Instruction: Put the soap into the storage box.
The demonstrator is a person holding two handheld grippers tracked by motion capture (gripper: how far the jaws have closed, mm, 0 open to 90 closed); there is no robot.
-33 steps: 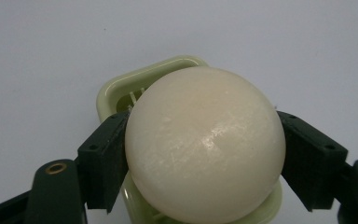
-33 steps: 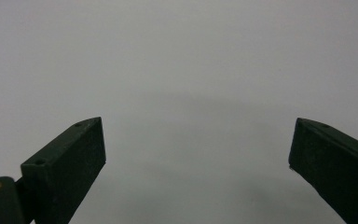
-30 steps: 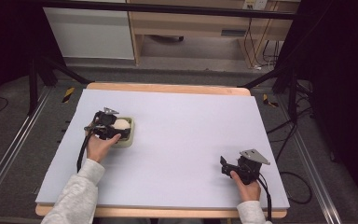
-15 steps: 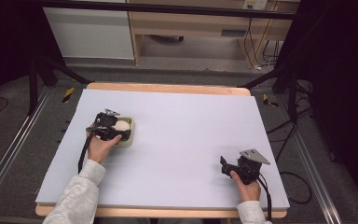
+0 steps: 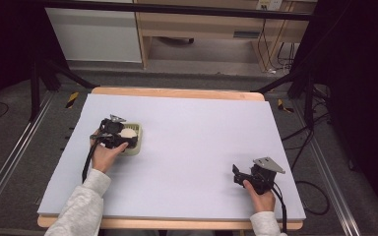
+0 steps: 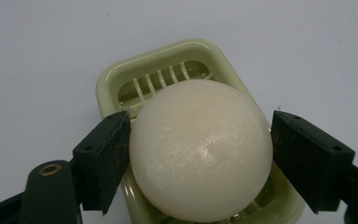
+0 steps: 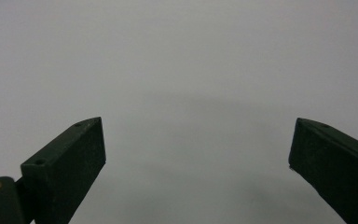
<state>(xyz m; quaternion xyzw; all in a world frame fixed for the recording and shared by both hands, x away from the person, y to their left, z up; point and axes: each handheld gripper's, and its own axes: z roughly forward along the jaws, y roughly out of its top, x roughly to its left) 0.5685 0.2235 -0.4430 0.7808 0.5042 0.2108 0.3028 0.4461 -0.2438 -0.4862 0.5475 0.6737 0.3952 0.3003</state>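
Nothing has shifted since a second ago that I can make out. On my left gripper (image 6: 200,144) the jaws sit either side of a round soap (image 6: 200,149); the left jaw touches it, while the right jaw stands at its edge and I cannot tell whether it makes contact. That soap is smooth, waxy, cream-white and nearly spherical. It rests in a pale green plastic soap dish (image 6: 168,65), a slotted rounded rectangle whose long axis runs up-left, toward the table's (image 5: 197,132) left side. My right gripper (image 7: 196,154) hovers wide open over bare matte table near the front right.
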